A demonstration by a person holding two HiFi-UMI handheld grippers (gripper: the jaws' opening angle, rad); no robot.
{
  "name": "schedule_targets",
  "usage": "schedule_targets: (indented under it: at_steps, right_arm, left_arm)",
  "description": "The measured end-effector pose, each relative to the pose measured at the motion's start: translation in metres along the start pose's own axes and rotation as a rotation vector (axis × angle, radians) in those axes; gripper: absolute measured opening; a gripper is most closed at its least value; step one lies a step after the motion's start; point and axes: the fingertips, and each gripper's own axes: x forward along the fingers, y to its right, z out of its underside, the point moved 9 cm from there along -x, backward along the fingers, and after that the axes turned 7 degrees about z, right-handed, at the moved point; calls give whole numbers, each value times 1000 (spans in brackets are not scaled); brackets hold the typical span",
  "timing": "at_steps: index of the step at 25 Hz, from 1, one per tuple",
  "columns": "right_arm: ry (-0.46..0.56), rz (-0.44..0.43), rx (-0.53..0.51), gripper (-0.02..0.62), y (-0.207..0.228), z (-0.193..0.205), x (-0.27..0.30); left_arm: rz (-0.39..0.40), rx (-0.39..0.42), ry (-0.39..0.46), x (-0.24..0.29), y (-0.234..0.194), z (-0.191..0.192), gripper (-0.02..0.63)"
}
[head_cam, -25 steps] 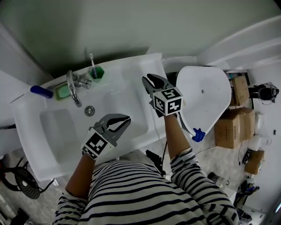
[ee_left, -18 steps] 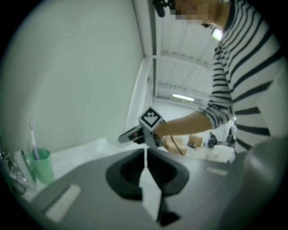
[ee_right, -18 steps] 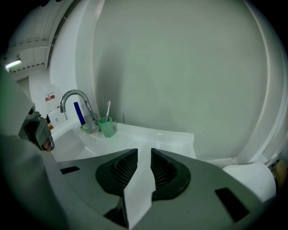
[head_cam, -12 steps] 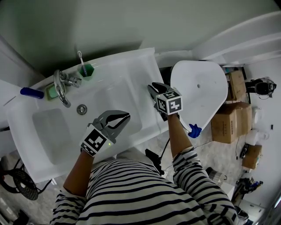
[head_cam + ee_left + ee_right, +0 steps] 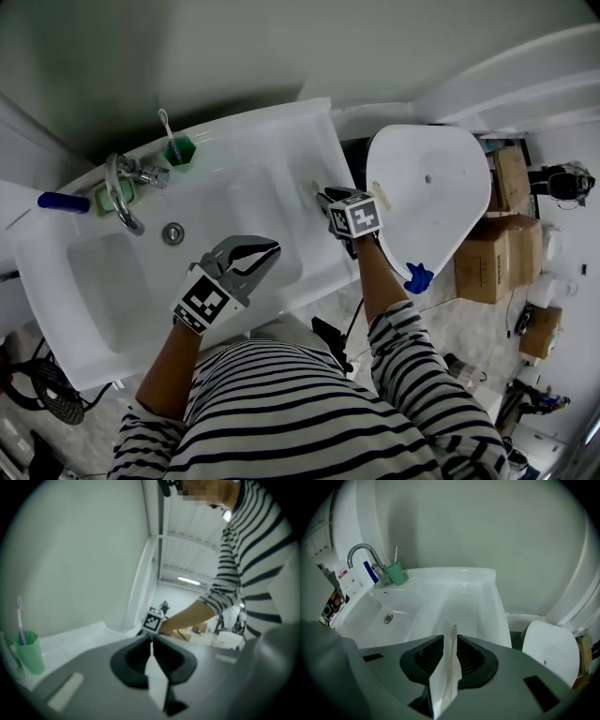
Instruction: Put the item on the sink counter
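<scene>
In the right gripper view my right gripper [image 5: 451, 637] is shut on a thin, flat, pale item [image 5: 449, 667] that stands on edge between the jaws and pokes out past their tips. In the head view this gripper [image 5: 321, 196] points steeply down, low over the right end of the white sink counter [image 5: 281, 150]; the item is too small to make out there. My left gripper [image 5: 271, 249] hovers over the counter's front edge, jaws shut with the tips meeting and nothing held. In its own view the left gripper [image 5: 151, 641] faces the right hand's marker cube [image 5: 153, 619].
A faucet [image 5: 120, 192], a green cup with a toothbrush [image 5: 178, 148], a green soap [image 5: 103, 198] and a blue object [image 5: 62, 202] stand behind the basin [image 5: 103, 272]. A white toilet lid [image 5: 427, 192] and cardboard boxes [image 5: 492, 267] are at the right.
My right gripper has dropped toward the counter's right end and tipped more steeply downward, still shut on the item. The left gripper has hardly shifted.
</scene>
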Motion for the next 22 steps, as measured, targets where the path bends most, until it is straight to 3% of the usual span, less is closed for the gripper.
schedule_targets:
  at_steps: [9, 13, 22]
  right_arm:
    - [-103, 26, -27, 78, 0, 0, 25]
    - [-139, 38, -40, 46, -2, 1, 29]
    - [-145, 64, -36, 25, -2, -2, 24]
  left_arm:
    - [-11, -11, -3, 0, -5, 2, 18]
    - [-17, -13, 0, -1, -6, 1, 18]
    - [-26, -6, 7, -7, -6, 0, 18]
